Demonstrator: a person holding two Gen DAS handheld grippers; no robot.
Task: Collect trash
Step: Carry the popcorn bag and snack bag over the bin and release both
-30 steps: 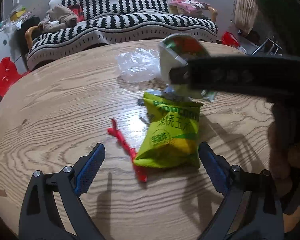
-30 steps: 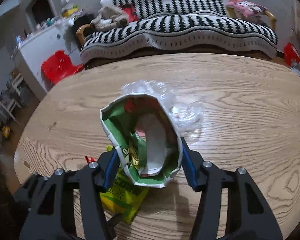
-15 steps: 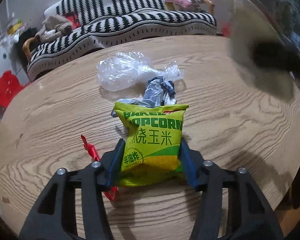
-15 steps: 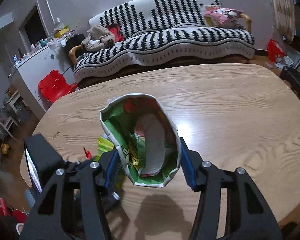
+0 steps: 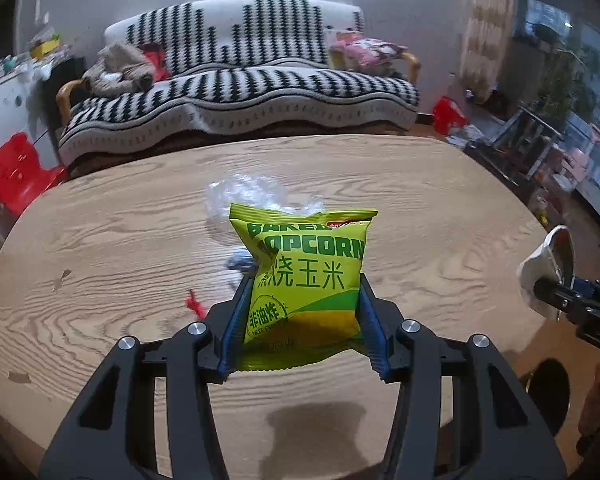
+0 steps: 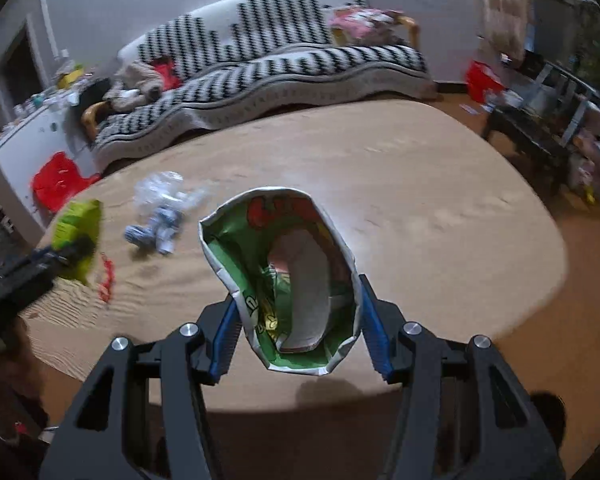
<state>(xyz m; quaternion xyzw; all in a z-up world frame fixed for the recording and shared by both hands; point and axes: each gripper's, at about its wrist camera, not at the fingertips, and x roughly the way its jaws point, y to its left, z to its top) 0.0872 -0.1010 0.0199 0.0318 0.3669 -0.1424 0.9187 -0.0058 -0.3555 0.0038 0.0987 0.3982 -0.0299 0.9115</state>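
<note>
Left gripper (image 5: 302, 326) jaws pinch popcorn bag (image 5: 304, 280), right gripper (image 6: 298, 328) jaws hold open green bag (image 6: 284, 292); thin foil may slip mid-carry.

yellow-green baked popcorn bag (image 5: 306, 280) upright, lifted off the table; open green-and-white snack bag (image 6: 290, 280) mouth-forward; crumpled clear plastic wrap (image 6: 160, 188), blue-white crumpled wrapper (image 6: 152, 232), red strip (image 6: 107, 278) lying on wood.

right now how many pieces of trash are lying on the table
3: a crumpled clear plastic bag farthest back, a crushed blue-and-white wrapper in front of it, and a thin red scrap nearest. More may be hidden behind the held bags.
</note>
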